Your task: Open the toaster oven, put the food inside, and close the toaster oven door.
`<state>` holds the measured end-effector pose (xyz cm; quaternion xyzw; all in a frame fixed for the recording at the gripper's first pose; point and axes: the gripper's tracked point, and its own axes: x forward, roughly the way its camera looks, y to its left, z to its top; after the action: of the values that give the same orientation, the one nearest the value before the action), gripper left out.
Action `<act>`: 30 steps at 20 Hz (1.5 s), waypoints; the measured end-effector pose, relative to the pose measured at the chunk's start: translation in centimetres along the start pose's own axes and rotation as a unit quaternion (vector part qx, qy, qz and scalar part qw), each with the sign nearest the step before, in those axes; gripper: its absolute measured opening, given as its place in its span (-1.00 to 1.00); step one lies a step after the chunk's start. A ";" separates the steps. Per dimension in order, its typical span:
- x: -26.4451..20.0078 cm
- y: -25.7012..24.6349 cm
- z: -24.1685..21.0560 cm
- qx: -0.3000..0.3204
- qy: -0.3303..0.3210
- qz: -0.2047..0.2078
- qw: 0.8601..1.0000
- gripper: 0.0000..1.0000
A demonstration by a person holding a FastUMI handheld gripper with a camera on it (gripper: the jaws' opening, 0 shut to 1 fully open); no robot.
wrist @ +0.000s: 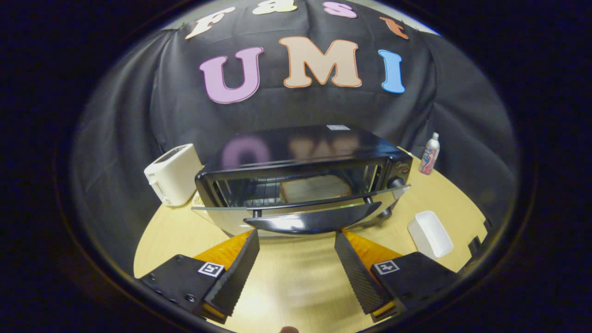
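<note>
A black toaster oven [305,152] stands on the round wooden table [296,277], just ahead of my fingers. Its glass door [222,212] hangs open, folded down flat toward me, with the dark handle bar [314,221] at its front edge. Inside, on the wire rack, lies a slice of bread [315,188]. My gripper [297,237] is open, its fingertips just below the handle bar, one under each end. Nothing is held between the fingers.
A white two-slot toaster [173,175] stands left of the oven. A small bottle [429,154] stands behind the oven's right side. An empty white rectangular dish [430,233] lies on the table to the right of my fingers.
</note>
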<state>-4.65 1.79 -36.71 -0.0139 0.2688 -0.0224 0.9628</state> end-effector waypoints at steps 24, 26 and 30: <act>-8.2 1.0 23.1 -0.042 -0.200 0.034 0.978 1.00; -9.4 1.7 26.3 -0.043 -0.224 0.045 0.973 1.00; -12.1 3.7 31.3 -0.027 -0.264 0.079 0.961 1.00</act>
<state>1.33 6.53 -3.82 -0.0242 0.0055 0.0650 0.9976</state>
